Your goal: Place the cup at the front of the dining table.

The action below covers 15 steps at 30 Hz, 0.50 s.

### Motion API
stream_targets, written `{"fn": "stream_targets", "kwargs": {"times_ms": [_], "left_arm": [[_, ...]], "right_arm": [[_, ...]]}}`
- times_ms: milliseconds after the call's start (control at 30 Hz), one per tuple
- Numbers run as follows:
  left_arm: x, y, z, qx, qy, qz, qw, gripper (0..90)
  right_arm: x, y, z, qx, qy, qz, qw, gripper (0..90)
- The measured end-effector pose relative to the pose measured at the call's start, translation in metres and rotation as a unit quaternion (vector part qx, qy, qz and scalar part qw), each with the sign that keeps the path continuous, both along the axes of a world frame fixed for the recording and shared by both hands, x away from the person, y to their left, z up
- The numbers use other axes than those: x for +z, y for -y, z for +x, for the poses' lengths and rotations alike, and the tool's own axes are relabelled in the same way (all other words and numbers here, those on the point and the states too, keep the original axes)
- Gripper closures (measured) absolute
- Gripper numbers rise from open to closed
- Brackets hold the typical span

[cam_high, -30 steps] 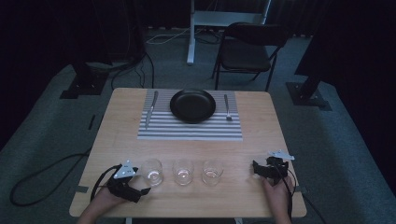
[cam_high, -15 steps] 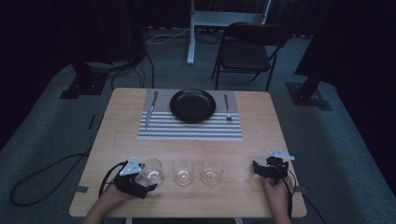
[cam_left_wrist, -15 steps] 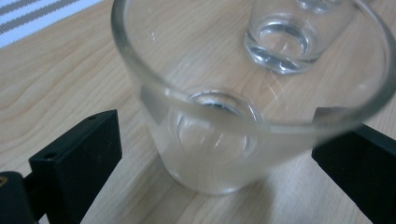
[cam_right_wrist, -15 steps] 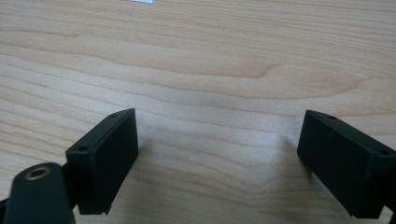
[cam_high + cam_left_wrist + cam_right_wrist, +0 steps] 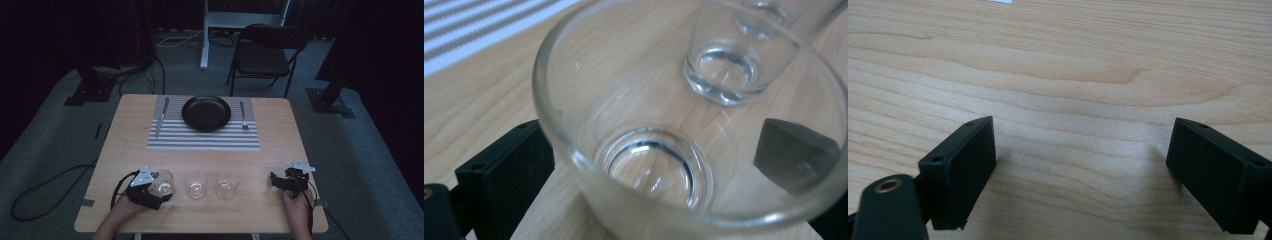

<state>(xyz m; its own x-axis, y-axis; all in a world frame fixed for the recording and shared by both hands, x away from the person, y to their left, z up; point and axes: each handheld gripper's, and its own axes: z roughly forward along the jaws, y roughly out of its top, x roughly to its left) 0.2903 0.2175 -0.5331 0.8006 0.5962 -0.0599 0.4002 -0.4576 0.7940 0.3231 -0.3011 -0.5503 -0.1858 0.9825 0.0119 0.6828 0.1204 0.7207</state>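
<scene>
Three clear empty glasses stand in a row near the table's front edge. My left gripper [image 5: 158, 193] holds the leftmost glass [image 5: 163, 182], one black jaw on each side of its wall. In the left gripper view that glass [image 5: 574, 100] is close up, the far jaw shows through it, and the middle glass [image 5: 724, 75] stands just beyond. The middle glass [image 5: 196, 183] and the right glass [image 5: 227, 183] stand free. My right gripper [image 5: 274, 181] rests open on bare wood to the right of the row, and nothing lies between its jaws [image 5: 1083, 165].
A striped placemat [image 5: 200, 141] at the far half of the table [image 5: 125, 150] carries a black plate [image 5: 206, 113], a knife [image 5: 160, 117] to its left and a fork [image 5: 243, 116] to its right. A folding chair [image 5: 265, 55] stands beyond the table.
My left gripper has slid to the right, up to the leftmost glass, and its jaws now sit around it. The right gripper has stayed still.
</scene>
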Motion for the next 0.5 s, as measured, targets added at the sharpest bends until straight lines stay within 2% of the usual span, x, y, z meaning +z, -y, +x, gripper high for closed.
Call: {"fn": "stream_targets", "kwargs": {"times_ms": [33,133,333,367,500], "left_arm": [[-0.001,0.002,0.000,0.004,0.013,0.002,0.9999,2.0],[-0.001,0.003,0.001,0.003,0.013,0.001,0.9999,2.0],[0.000,0.006,0.000,-0.001,0.019,-0.020,0.9996,4.8],[0.000,0.009,-0.002,-0.001,0.028,-0.021,0.9994,4.8],[-0.001,0.012,-0.004,0.002,0.039,-0.026,0.9989,5.3]], "right_arm": [[0.000,0.000,0.000,0.000,0.000,0.000,1.0000,11.8],[0.000,0.000,0.000,0.000,0.000,0.000,1.0000,11.9],[0.000,0.000,0.000,0.000,0.000,0.000,1.0000,11.9],[0.000,0.000,0.000,0.000,0.000,0.000,1.0000,11.9],[0.000,0.000,0.000,0.000,0.000,0.000,1.0000,11.9]]}}
